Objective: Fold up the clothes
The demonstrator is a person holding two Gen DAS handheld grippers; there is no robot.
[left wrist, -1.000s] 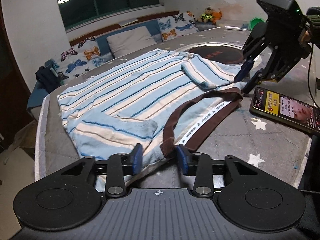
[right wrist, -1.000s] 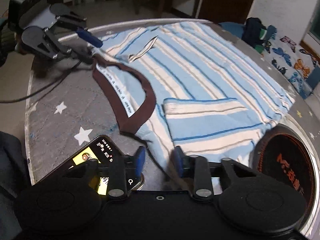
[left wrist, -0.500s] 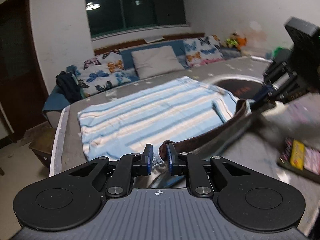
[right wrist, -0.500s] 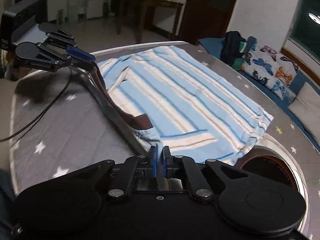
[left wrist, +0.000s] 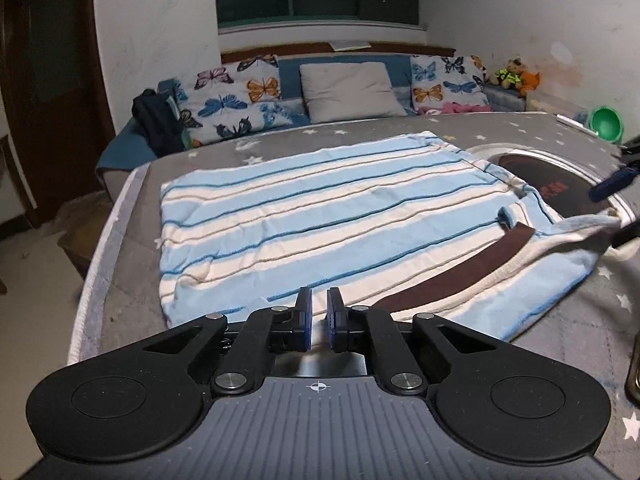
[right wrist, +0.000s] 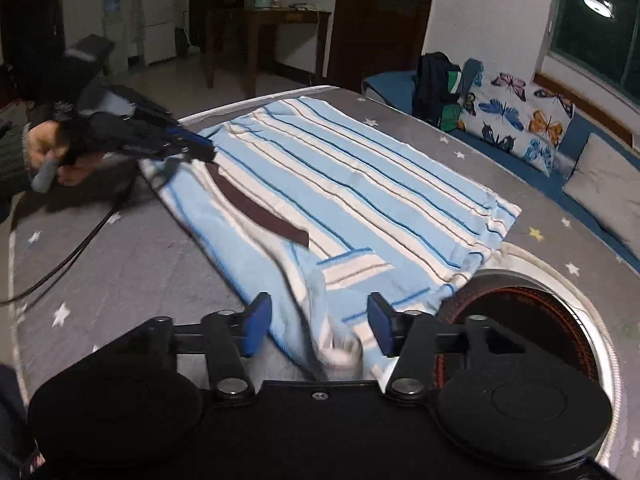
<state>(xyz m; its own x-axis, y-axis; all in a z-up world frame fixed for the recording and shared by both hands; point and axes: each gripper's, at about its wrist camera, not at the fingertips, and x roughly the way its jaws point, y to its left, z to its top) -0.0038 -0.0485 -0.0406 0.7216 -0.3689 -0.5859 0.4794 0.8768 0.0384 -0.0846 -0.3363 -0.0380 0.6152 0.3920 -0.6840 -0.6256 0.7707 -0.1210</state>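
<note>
The left tongs are pinched nearly shut on the near edge of the shirt, close to one end of the brown collar; a narrow slit shows between the blue pads, with cloth in it. The right tongs stand wide open, and the blurred shirt corner sits loose between them, apparently just let go. Holding the neckline at both ends looks like a way to carry that edge over the body and lay it down square, so the fold is probably being set down now.

Ahead of both tongs the shirt lies flat on the star-print bed, its stripes running crosswise in the left view, along the edge being held. Its long axis seems to run from the tongs towards the far hem. Beside the right tongs, the shirt's corner overlaps a dark round disc.
</note>
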